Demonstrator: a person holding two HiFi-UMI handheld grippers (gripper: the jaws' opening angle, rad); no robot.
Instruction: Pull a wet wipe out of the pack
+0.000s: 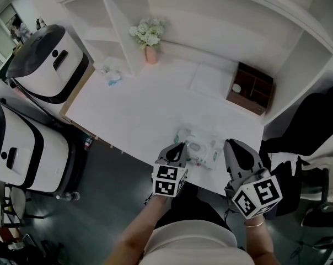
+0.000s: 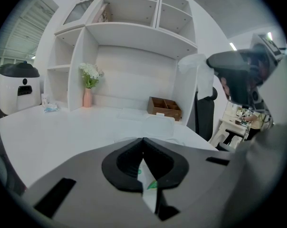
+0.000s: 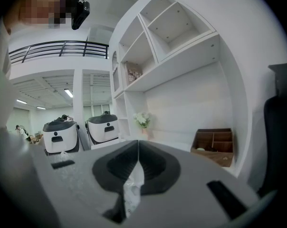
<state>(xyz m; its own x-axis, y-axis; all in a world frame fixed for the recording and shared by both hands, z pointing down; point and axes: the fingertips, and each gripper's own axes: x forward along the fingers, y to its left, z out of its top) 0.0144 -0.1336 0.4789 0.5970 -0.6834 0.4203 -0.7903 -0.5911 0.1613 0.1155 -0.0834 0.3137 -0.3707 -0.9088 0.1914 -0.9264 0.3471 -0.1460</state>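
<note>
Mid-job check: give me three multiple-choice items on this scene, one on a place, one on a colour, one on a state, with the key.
1. Where on the desk does the wooden organiser stand?
A. back right
B. front left
C. centre

2. What colour is the vase?
A. blue
B. pink
C. black

3. How is the left hand-held gripper?
A. open and empty
B. open around the vase
C. shut on the wet wipe pack

Key:
1 A: the head view shows it against the back wall, on the right.
2 B: it is pink under the white flowers.
3 C: the left gripper view shows the jaws closed on the pack's green-printed film.
</note>
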